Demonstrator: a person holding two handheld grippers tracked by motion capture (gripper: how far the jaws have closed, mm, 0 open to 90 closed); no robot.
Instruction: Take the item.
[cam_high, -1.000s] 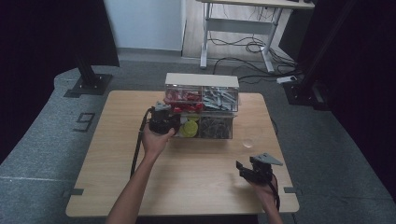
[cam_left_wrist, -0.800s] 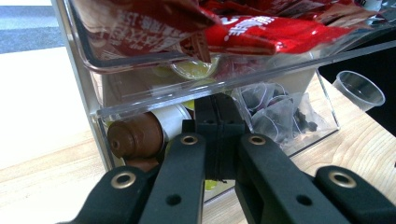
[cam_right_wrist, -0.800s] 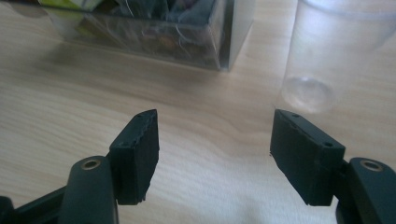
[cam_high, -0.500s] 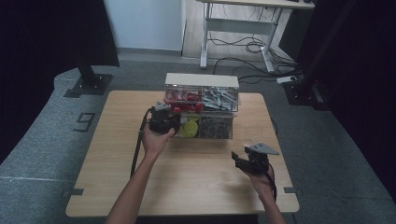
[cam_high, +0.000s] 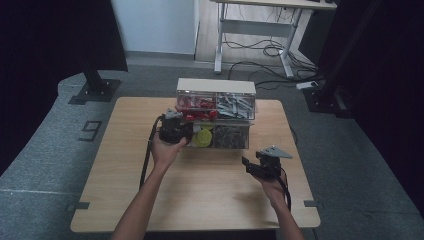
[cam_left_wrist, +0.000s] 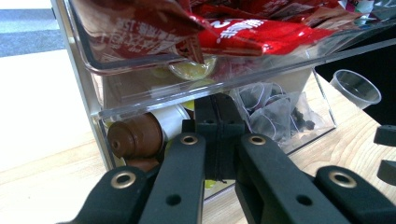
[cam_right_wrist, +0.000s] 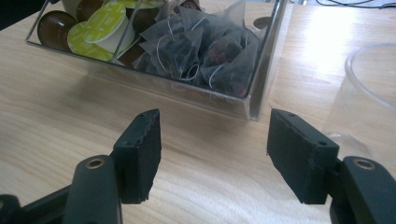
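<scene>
Both grippers near clear organizer (cam_high: 216, 112): left gripper (cam_left_wrist: 219, 140) fingers clenched, grasped part hidden; right gripper (cam_right_wrist: 212, 156) fingers released.

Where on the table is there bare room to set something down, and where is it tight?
The table is bare along the left edge and across the near strip between the two forearms. It is crowded at the far middle: the clear organizer stands there with the left claw shut at its lower front. Right of it, the clear cup and the open right claw narrow the passage.
</scene>
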